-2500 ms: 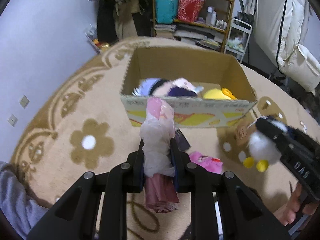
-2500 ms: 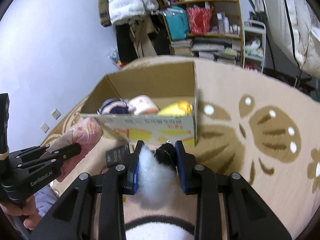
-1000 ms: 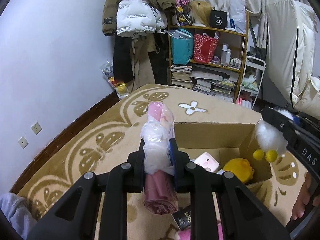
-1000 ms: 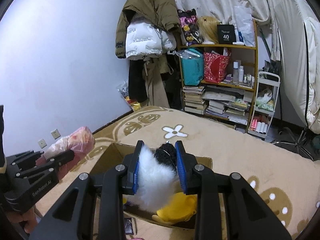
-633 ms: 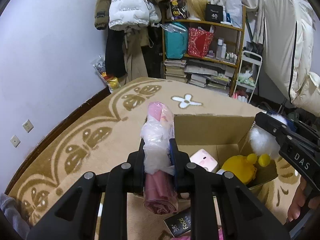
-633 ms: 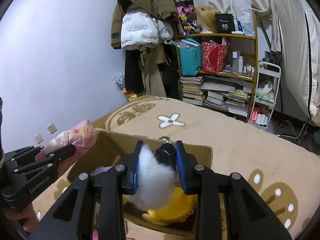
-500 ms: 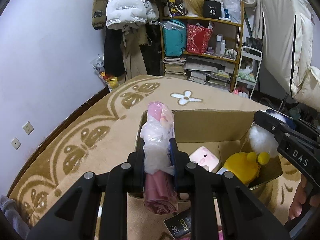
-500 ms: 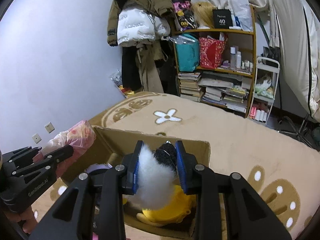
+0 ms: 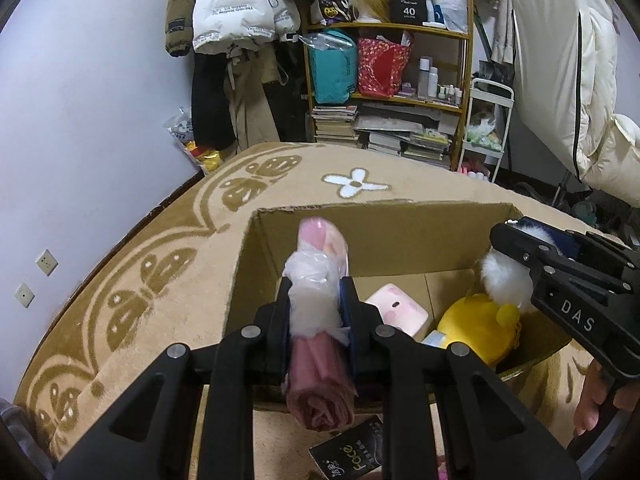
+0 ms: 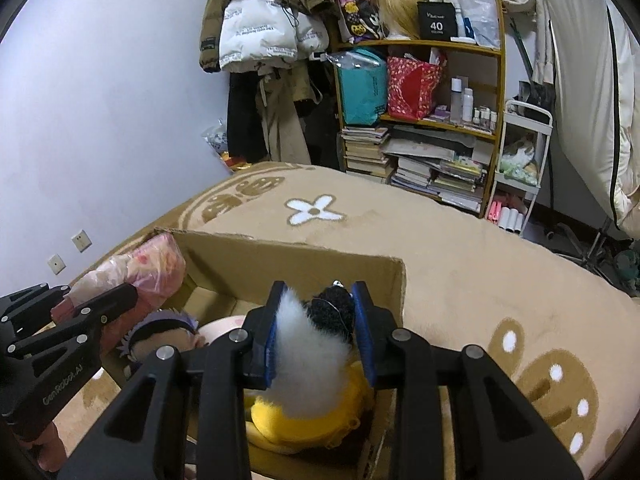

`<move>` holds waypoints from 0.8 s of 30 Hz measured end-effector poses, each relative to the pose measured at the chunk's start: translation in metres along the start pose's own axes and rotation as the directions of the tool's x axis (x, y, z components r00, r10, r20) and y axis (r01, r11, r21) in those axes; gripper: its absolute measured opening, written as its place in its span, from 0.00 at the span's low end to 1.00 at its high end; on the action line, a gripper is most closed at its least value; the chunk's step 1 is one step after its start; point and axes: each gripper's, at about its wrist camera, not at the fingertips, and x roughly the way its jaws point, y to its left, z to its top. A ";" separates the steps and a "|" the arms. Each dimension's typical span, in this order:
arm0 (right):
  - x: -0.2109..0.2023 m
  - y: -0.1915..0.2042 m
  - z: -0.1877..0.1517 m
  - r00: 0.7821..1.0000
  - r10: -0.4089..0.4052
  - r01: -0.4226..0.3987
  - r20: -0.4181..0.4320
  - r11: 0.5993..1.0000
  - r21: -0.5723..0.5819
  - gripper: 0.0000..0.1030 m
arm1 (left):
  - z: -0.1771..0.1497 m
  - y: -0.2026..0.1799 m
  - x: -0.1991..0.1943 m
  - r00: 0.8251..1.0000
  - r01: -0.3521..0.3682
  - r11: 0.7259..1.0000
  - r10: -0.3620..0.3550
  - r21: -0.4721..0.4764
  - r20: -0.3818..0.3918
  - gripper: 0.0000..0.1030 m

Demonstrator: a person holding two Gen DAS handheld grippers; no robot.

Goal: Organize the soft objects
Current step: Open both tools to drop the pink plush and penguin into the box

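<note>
Right, both tongs are over the open cardboard box (image 9: 384, 236) on the flower-patterned carpet (image 9: 160, 248), each with a soft thing pinched between its pads. The left tongs (image 9: 316, 312) are clamped on a pink roll wrapped in clear plastic (image 9: 320, 292), which stands up between the fingers and pokes out above them, hanging over the box's near left corner. Their jaws are just starting to open, the roll between them. The right tongs (image 10: 316, 328) squeeze a white fluffy toy with a black head (image 10: 316, 340), held over the right side of the box, and these jaws are beginning to part as well. Directly under that toy, inside the box, lies a yellow plush (image 10: 304, 420); next to it sit a pale pink plush (image 9: 396, 312) and a doll with purple hair (image 10: 160, 332). A dark packet (image 9: 352, 456) lies on the carpet just in front of the box, and a cluttered shelf (image 10: 420, 120) stands against the far wall
</note>
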 end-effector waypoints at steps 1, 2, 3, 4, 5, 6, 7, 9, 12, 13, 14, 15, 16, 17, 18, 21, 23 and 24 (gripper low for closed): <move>0.001 -0.001 0.000 1.000 -0.003 0.003 -0.005 1.000 0.004 0.35 | -0.001 -0.001 0.001 1.000 0.001 1.000 -0.001 0.003 -0.004 0.21; 0.002 -0.002 -0.001 1.000 -0.004 0.004 -0.009 1.000 0.008 0.35 | -0.002 -0.003 0.001 1.000 0.000 1.000 0.000 0.008 -0.005 0.21; 0.002 -0.003 -0.001 1.000 -0.004 0.004 -0.011 1.000 0.010 0.35 | -0.002 -0.004 0.002 1.000 -0.004 1.000 0.004 0.012 -0.003 0.22; 0.002 -0.004 -0.001 1.000 -0.005 0.005 -0.014 1.000 0.011 0.35 | -0.002 -0.005 0.001 1.000 -0.007 1.000 0.007 0.017 -0.002 0.22; 0.001 -0.004 -0.002 1.000 -0.006 0.006 -0.014 1.000 0.011 0.35 | -0.002 -0.005 0.001 1.000 -0.007 1.000 0.007 0.018 -0.002 0.22; 0.000 -0.005 -0.002 1.000 -0.005 0.006 -0.012 1.000 0.013 0.35 | -0.002 -0.006 0.001 1.000 -0.005 1.000 0.005 0.018 -0.002 0.23; 0.000 -0.006 -0.002 1.000 -0.004 0.004 -0.012 1.000 0.014 0.35 | -0.002 -0.005 0.000 1.000 -0.005 1.000 0.005 0.017 -0.001 0.23; -0.001 -0.006 -0.002 1.000 -0.001 0.001 -0.012 1.000 0.016 0.35 | -0.002 -0.006 0.000 1.000 -0.007 1.000 0.007 0.016 -0.003 0.23; -0.003 -0.007 -0.004 1.000 -0.003 0.003 -0.010 1.000 0.024 0.36 | -0.002 -0.007 -0.003 1.000 0.000 1.000 0.000 0.024 -0.005 0.23; -0.004 -0.006 -0.005 1.000 -0.003 0.003 -0.009 1.000 0.026 0.36 | -0.002 -0.007 -0.005 1.000 0.000 1.000 0.000 0.027 -0.004 0.23; -0.006 -0.006 -0.006 1.000 -0.002 0.002 -0.008 1.000 0.029 0.36 | -0.002 -0.007 -0.007 1.000 -0.003 1.000 0.003 0.029 0.001 0.23; -0.008 -0.006 -0.007 1.000 -0.001 0.001 -0.008 1.000 0.030 0.36 | -0.002 -0.006 -0.009 1.000 -0.008 1.000 0.008 0.029 0.007 0.24; -0.010 -0.005 -0.007 1.000 -0.001 0.001 -0.006 1.000 0.030 0.37 | -0.002 -0.006 -0.012 1.000 -0.012 1.000 0.012 0.027 0.013 0.26; -0.012 -0.005 -0.008 1.000 -0.002 0.002 -0.005 1.000 0.030 0.38 | -0.001 -0.005 -0.013 1.000 -0.013 1.000 0.013 0.024 0.015 0.29; -0.014 -0.004 -0.008 1.000 -0.003 0.003 -0.004 1.000 0.029 0.43 | -0.001 -0.003 -0.015 1.000 -0.012 1.000 0.012 0.016 0.019 0.34; -0.023 -0.002 -0.010 1.000 -0.008 0.008 0.009 0.999 0.035 0.51 | -0.001 0.003 -0.021 0.999 -0.016 1.000 0.016 -0.011 0.033 0.48; -0.028 -0.002 -0.011 1.000 -0.005 0.005 0.008 0.999 0.037 0.53 | -0.001 0.007 -0.026 0.999 -0.019 0.999 0.020 -0.028 0.043 0.55; -0.032 -0.001 -0.012 1.000 -0.002 0.002 0.007 0.999 0.038 0.59 | -0.001 0.009 -0.029 0.998 -0.023 0.999 0.025 -0.038 0.050 0.57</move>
